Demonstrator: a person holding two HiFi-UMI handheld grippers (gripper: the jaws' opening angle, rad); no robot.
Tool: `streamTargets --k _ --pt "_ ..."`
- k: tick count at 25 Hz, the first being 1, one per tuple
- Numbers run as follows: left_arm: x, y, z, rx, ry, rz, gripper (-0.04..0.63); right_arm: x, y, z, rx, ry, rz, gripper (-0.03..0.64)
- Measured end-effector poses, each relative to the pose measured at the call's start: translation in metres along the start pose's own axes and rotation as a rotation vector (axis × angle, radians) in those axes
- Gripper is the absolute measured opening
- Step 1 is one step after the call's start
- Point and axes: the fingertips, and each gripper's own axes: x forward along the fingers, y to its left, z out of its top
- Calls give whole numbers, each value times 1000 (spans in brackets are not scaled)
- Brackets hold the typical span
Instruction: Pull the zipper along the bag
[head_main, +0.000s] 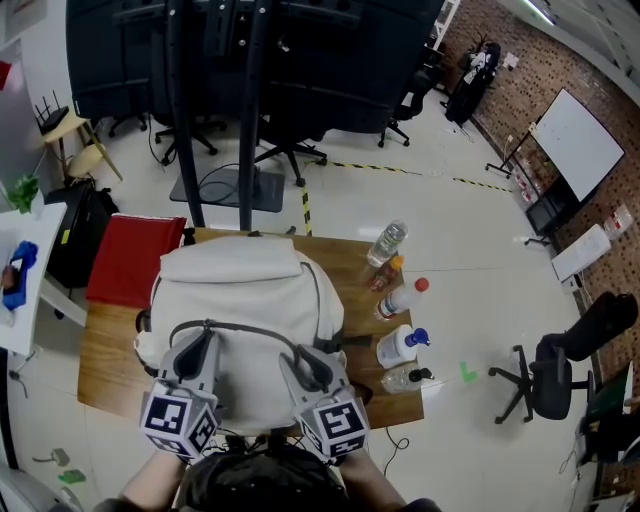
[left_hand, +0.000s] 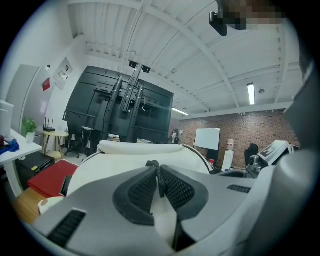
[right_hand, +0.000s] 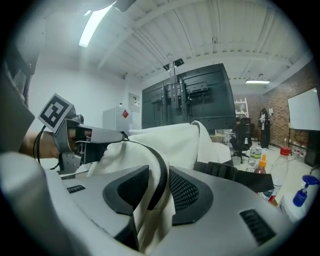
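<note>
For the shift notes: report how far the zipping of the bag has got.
Done: both grips set. In hand: left gripper jaws shut on the zipper pull; right gripper clamps the bag at its zipper. Left: drawing the pull along; how much zipper remains cannot be told.

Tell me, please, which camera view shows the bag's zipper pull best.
The left gripper view: the left gripper is shut on the zipper pull, seen close. The right gripper view shows only that gripper's tip meeting the zipper line; in the head view it is too small to tell.
</note>
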Motion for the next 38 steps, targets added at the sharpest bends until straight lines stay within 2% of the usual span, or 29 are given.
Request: streamTargets --k 9,15,25,31,38 --pt "-13 4 6 8 -20 -8 32 8 3 -5 -6 52 3 100" --pt "-20 15 6 0 -27 0 31 5 1 -5 87 30 20 48" --pt "-25 41 2 1 -20 32 31 8 0 -3 85 9 -22 43" --pt "-27 52 -3 7 -22 15 31 9 2 -4 80 10 -30 43" --pt "-34 72 6 -3 -26 36 31 12 2 -2 76 9 -47 43"
